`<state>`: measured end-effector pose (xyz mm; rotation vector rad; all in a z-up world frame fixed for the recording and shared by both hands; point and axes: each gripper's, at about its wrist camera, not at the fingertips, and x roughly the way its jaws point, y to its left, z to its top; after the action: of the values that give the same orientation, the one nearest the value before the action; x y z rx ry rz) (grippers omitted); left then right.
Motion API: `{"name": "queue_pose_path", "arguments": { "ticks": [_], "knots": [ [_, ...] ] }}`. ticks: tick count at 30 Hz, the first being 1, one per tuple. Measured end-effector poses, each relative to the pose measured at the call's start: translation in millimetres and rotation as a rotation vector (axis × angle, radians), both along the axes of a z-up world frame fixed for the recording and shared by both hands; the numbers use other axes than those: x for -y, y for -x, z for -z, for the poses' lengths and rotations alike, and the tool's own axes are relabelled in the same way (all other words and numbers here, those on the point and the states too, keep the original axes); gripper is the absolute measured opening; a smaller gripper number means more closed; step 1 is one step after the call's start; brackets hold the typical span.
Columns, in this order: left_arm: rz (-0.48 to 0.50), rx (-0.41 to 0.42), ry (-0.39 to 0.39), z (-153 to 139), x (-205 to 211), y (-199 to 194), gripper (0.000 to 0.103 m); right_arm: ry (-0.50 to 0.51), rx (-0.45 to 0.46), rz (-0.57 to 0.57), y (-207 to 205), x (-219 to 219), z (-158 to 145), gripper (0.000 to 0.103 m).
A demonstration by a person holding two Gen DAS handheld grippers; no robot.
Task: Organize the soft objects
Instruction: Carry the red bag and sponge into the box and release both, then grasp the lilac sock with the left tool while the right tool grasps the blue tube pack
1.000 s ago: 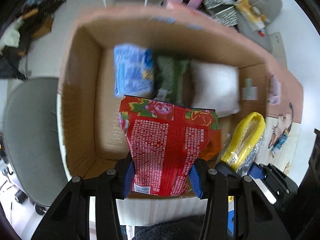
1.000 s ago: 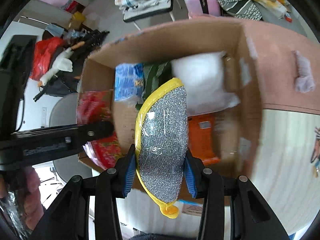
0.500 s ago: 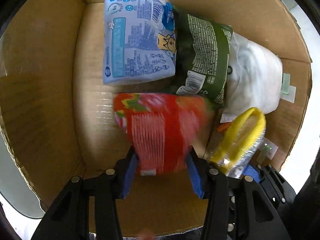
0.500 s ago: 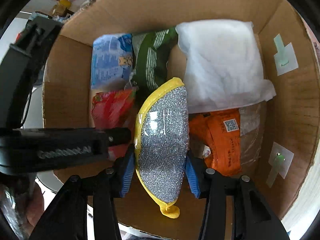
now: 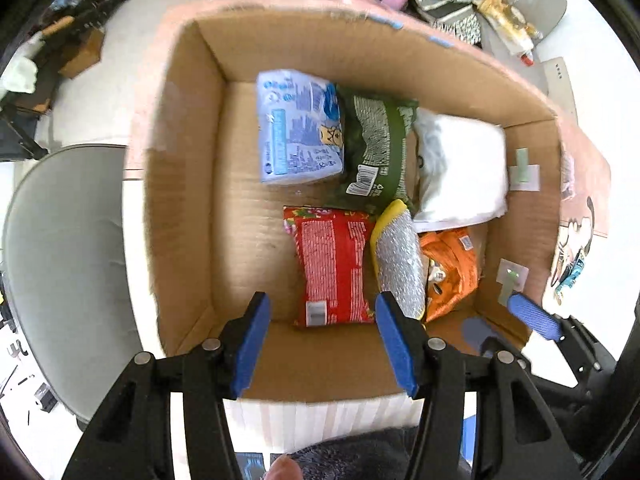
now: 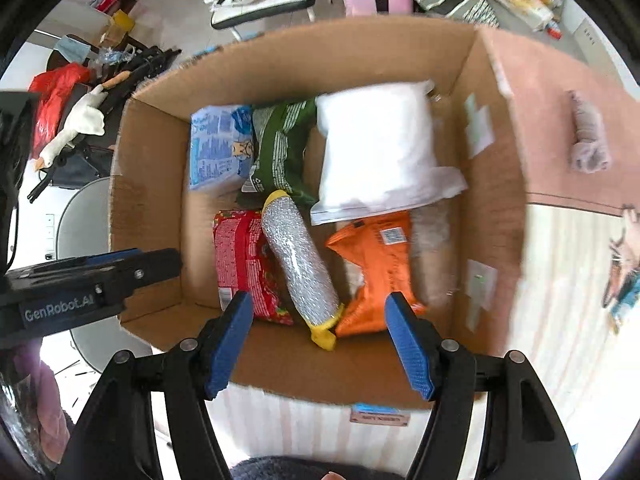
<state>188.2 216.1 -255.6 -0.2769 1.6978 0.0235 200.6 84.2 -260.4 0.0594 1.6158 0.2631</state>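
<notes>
Inside the cardboard box (image 5: 188, 184), the red packet (image 5: 332, 268) lies flat at near left, touching the silver, yellow-edged pouch (image 5: 400, 268). The orange packet (image 5: 452, 268) sits right of it; the blue pack (image 5: 298, 132), green bag (image 5: 376, 152) and white pillow (image 5: 464, 172) line the far side.

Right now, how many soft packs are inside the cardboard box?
6: back row has the light-blue pack, dark-green bag and white pillow pack; front row has the red pack, silver-and-yellow pouch and orange bag. More may hide underneath.

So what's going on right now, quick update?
Left gripper and right gripper open, empty. Red packet and silver pouch in box. Nothing blocking.
</notes>
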Motion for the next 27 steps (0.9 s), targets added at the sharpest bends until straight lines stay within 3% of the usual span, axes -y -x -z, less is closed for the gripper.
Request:
{"name": "queue_pose_path", "arguments": {
  "ticks": [3,7,10,11,12,15,18,22,27],
  "knots": [
    [0.002,0.075,-0.051,-20.9,2.0,20.4,0.053,0.036,0.05,-0.011,7.8,3.7,-18.3,0.077],
    [0.004,0.149,-0.094,-40.9,7.8,42.1,0.053,0.063,0.097,-0.031,23.9,10.8,-46.3,0.078],
    [0.004,0.186,-0.112,-50.8,10.8,56.6,0.053,0.065,0.132,-0.03,36.5,14.4,-61.6,0.096],
    [0.006,0.198,-0.12,-55.7,12.6,62.1,0.058,0.058,0.144,-0.03,41.0,17.5,-69.7,0.1],
    [0.007,0.211,-0.129,-59.6,15.1,66.6,0.07,0.055,0.151,-0.03,45.5,21.3,-77.7,0.103],
    [-0.001,0.251,-0.157,-74.3,17.9,79.9,0.091,0.057,0.182,-0.024,55.5,26.1,-92.5,0.103],
    [-0.017,0.277,-0.176,-87.1,18.8,89.9,0.098,0.07,0.227,-0.027,65.5,30.9,-109.0,0.103],
    [-0.062,0.31,-0.163,-102.1,18.8,99.9,0.098,0.053,0.254,-0.021,74.7,40.4,-124.7,0.103],
    [-0.064,0.354,-0.201,-123.2,35.0,99.1,0.098,0.012,0.257,0.018,76.7,63.2,-131.2,0.103]
  ]
}}
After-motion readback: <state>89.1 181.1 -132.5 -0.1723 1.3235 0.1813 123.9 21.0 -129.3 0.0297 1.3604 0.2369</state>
